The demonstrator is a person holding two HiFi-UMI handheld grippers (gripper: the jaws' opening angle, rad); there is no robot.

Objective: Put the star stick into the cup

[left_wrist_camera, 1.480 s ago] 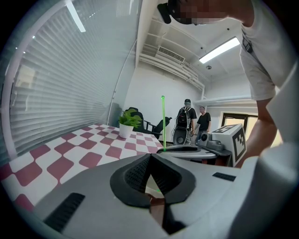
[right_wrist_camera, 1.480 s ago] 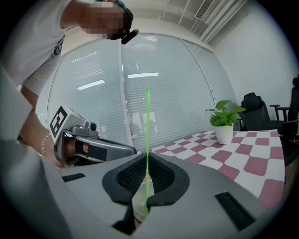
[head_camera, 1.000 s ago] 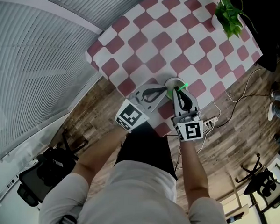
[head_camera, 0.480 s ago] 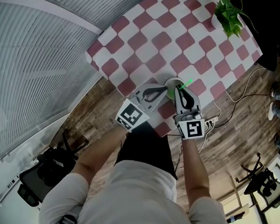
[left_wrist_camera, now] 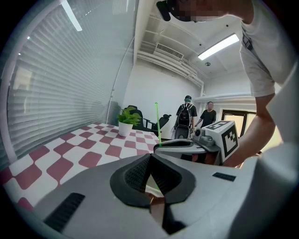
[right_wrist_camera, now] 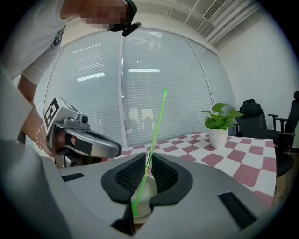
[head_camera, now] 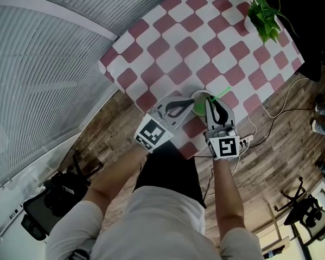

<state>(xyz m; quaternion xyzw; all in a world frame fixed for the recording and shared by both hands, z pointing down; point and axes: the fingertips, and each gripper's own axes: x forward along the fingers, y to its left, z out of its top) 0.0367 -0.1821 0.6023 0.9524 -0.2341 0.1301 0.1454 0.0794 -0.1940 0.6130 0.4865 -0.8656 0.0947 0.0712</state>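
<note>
A thin green star stick [head_camera: 221, 93] slants up and to the right out of a pale cup [head_camera: 199, 94] near the checkered table's front corner. My right gripper [head_camera: 206, 102] is shut on the stick [right_wrist_camera: 156, 126], which runs up between its pads. The stick's lower green end sits inside the cup [right_wrist_camera: 145, 195] below the jaws. My left gripper [head_camera: 193, 104] meets the cup's near-left rim, and its jaws look shut on it. In the left gripper view the left gripper [left_wrist_camera: 149, 161] shows its pads touching at the tips, with the stick [left_wrist_camera: 157, 123] rising behind them.
The red-and-white checkered table [head_camera: 172, 51] ends just below the cup, with wood floor beyond. A potted plant [head_camera: 264, 18] stands at the far right corner. Cables [head_camera: 272, 113] lie on the floor to the right, near an office chair [head_camera: 305, 207]. Window blinds run along the left.
The stick's free end has swung out to the right and shows longer beyond the cup. My right gripper has shifted slightly right. The left gripper has stayed put.
</note>
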